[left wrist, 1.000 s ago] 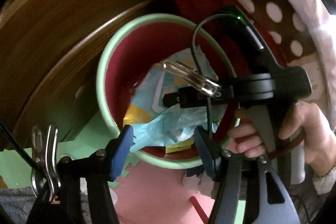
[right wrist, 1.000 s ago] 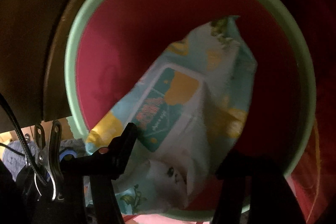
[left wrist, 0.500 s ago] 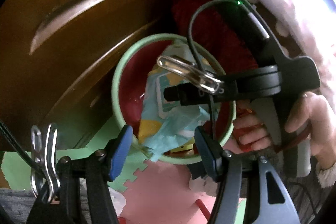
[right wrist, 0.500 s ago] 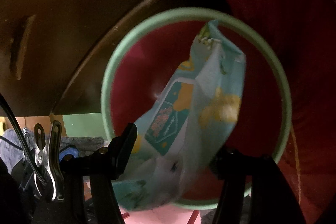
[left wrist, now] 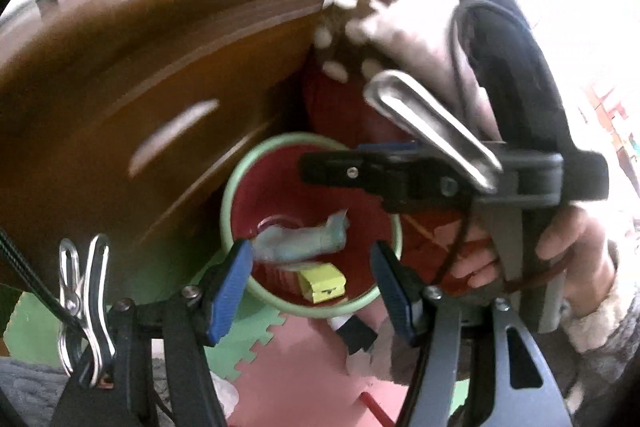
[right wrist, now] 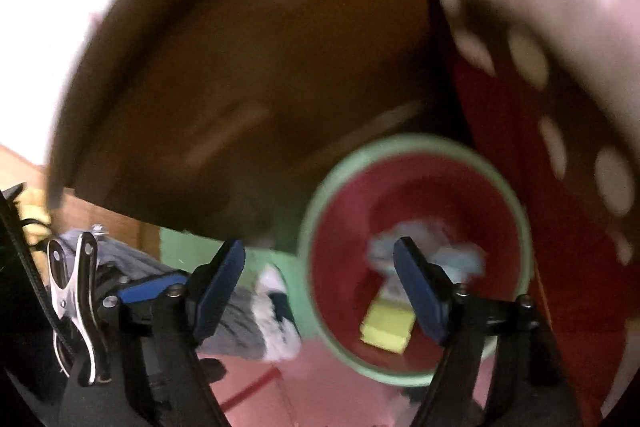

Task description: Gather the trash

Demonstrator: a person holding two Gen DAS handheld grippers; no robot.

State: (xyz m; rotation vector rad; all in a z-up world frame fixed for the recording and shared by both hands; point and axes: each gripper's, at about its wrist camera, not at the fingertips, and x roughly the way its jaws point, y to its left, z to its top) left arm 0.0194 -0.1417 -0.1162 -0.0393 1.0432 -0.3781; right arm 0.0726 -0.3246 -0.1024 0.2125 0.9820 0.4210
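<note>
A round bin with a green rim (left wrist: 230, 203) and red inside stands on the foam floor mat; it also shows in the right wrist view (right wrist: 316, 211). Inside lie a light blue wipes packet (left wrist: 304, 237), seen blurred in the right wrist view (right wrist: 460, 259), and a yellow box (left wrist: 322, 281), which also shows in the right wrist view (right wrist: 386, 327). My left gripper (left wrist: 312, 289) is open and empty above the bin's near rim. My right gripper (right wrist: 320, 287) is open and empty above the bin's left rim; its body shows in the left wrist view (left wrist: 440, 175).
A brown wooden cabinet (left wrist: 140, 87) stands behind and left of the bin. A red spotted cloth (right wrist: 560, 147) is to the right. The floor is pink (left wrist: 304, 367) and green (left wrist: 248, 331) foam tiles. Grey cloth and small white items (right wrist: 276, 311) lie left of the bin.
The right gripper has let go of the wipes packet, which now lies inside the bin. Both grippers have pulled up and back from the bin, so it looks smaller.
</note>
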